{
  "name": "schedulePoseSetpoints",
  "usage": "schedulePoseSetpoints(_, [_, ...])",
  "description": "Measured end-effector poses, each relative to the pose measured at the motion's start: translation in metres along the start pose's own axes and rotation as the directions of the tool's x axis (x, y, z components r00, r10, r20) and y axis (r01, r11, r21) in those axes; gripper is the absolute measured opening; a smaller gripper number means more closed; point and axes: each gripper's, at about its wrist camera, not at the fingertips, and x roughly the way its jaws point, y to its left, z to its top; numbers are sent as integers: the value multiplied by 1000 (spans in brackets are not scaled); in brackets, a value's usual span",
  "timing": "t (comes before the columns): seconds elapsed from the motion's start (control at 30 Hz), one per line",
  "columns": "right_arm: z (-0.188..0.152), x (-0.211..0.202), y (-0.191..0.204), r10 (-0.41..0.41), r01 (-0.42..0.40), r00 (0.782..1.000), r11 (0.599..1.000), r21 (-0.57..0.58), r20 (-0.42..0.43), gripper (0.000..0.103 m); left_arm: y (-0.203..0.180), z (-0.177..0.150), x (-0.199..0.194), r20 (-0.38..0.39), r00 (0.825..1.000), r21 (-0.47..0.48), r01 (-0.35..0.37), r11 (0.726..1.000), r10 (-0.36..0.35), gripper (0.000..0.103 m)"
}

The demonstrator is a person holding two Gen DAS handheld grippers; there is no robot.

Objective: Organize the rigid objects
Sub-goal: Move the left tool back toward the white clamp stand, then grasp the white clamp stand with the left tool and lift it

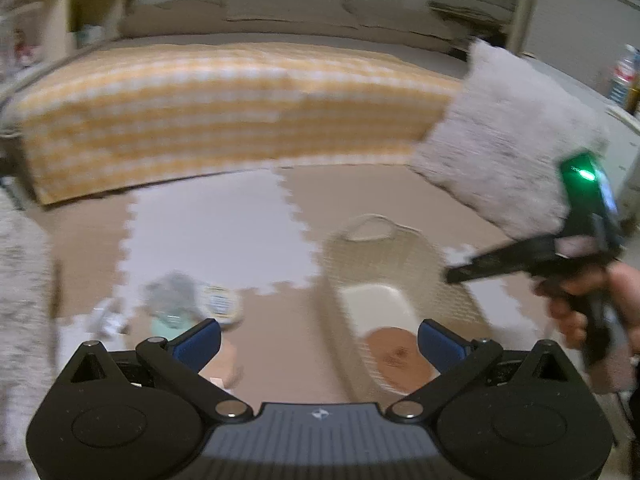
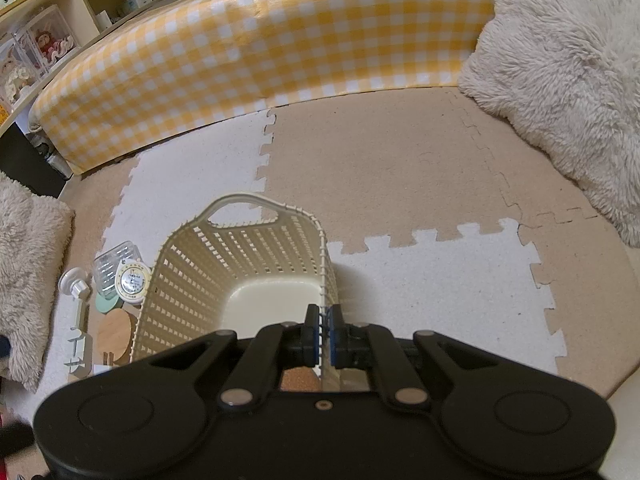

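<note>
A cream slatted basket [image 2: 224, 256] stands on the foam floor mat. My right gripper [image 2: 324, 330] is shut on the rim of its right wall, with the pads on either side of it. The blurred left wrist view shows the basket [image 1: 436, 256], a round brown disc [image 1: 396, 356] lying in it, and a hand holding the right gripper [image 1: 450, 276] at the rim. My left gripper [image 1: 320, 344] hangs open above the basket's near end with nothing between its pads. Left of the basket lie a round white tape measure [image 2: 132, 280], a clear plastic box [image 2: 108, 262], a mint disc [image 2: 106, 304] and a wooden lid [image 2: 116, 334].
A white hook piece [image 2: 74, 286] and a white bracket [image 2: 78, 346] lie at the far left. Fluffy cushions sit at the left [image 2: 24, 264] and right [image 2: 560, 80]. A yellow-checked bed side [image 2: 280, 40] bounds the far side, with shelves [image 2: 60, 20] behind it.
</note>
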Motion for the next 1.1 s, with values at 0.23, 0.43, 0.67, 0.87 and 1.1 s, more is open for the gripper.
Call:
schedulePoseSetpoints(0.23, [0,0,0,2,-2,1000,1000,2,0,5,60,8,6,2,989,-128,-145,981,146,103])
schedulePoseSetpoints(0.43, [0,0,0,0,0,1000,1000,0,0,5,96,4,35,-44,974,-189,-226,956,222,103])
schedulePoseSetpoints(0.67, [0,0,0,-1,1,1000,1000,-3,1,5,113,-15,82,-152,953,-171,-287,943,262,103])
schedulePoseSetpoints(0.87, [0,3,0,-2,2,1000,1000,-6,-8,5,135,-36,100,-256,925,-262,-345,901,280,103])
schedulePoseSetpoints(1.1, [-1,4,1,-6,6,1000,1000,-10,-12,5,157,-50,102,-333,900,-352,-396,848,282,84])
